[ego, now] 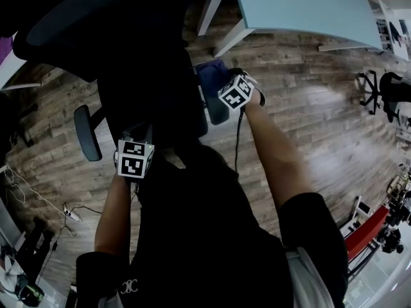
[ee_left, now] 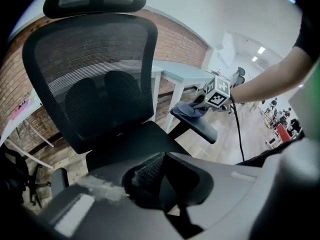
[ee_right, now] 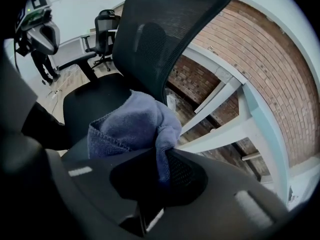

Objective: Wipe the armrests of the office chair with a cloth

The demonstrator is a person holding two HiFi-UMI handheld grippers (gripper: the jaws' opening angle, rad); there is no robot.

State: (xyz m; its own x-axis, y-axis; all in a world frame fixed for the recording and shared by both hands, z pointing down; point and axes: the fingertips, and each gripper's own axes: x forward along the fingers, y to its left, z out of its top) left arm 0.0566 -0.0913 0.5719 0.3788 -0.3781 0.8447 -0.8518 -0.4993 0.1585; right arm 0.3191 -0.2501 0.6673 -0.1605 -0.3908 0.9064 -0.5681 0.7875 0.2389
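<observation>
A black mesh-back office chair (ee_left: 95, 84) stands in front of me. In the head view its right armrest (ego: 216, 111) carries a blue cloth (ego: 210, 71) at its far end. My right gripper (ego: 226, 82) is shut on that cloth (ee_right: 132, 124), which bunches out ahead of the jaws and rests on the armrest (ee_left: 197, 125). In the left gripper view the cloth (ee_left: 189, 109) sits on the armrest's far end. My left gripper (ego: 136, 140) hangs near the seat's front, between the two armrests; its jaws look shut on nothing (ee_left: 157, 176). The left armrest (ego: 87, 132) is bare.
A light-blue table (ego: 302, 5) stands just beyond the chair against a brick wall (ee_right: 260, 59). Cables (ego: 38, 197) trail on the wooden floor at the left. Another office chair (ego: 385, 92) stands far right, and a red frame (ego: 369, 230) low right.
</observation>
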